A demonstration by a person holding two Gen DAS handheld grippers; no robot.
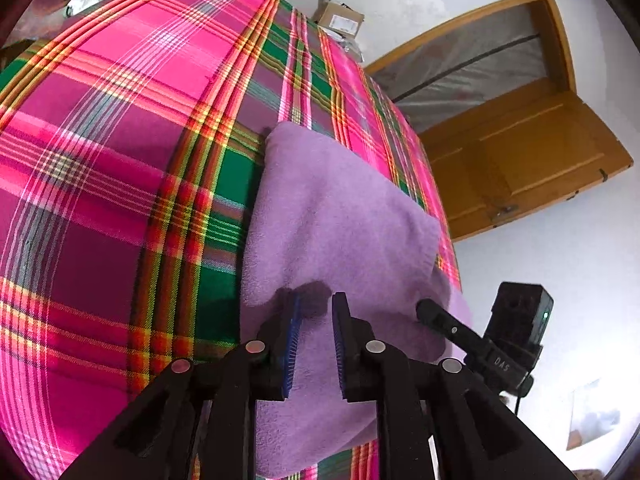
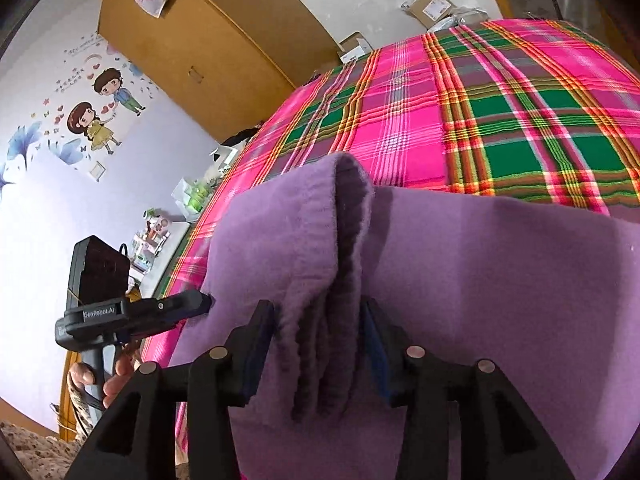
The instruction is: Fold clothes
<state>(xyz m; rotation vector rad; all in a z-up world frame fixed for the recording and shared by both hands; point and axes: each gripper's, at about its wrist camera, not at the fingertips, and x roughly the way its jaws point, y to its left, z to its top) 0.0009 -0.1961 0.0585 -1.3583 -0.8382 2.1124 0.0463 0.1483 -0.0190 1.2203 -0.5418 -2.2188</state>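
A purple fleece garment [image 1: 332, 208] lies folded on a pink and green plaid bedspread [image 1: 120, 140]. My left gripper [image 1: 316, 308] hovers at the near edge of the garment's top layer, open by a narrow gap, with flat fabric showing between its blue pads. In the right wrist view the same garment [image 2: 500, 280] fills the foreground. My right gripper [image 2: 320, 320] is shut on a bunched ridge of its layers that stands up between the fingers. The right gripper's tip [image 1: 426, 308] also shows at the garment's right edge, and the left gripper [image 2: 204, 300] touches the garment's left edge, held by a hand [image 2: 116, 376].
The plaid bedspread [image 2: 500, 100] stretches far beyond the garment. Cardboard boxes [image 1: 340, 20] lie at the bed's far edge. A wooden door [image 1: 520, 160] stands to the right, a wooden wardrobe [image 2: 208, 52] to the left. Small items crowd a shelf [image 2: 160, 232] beside the bed.
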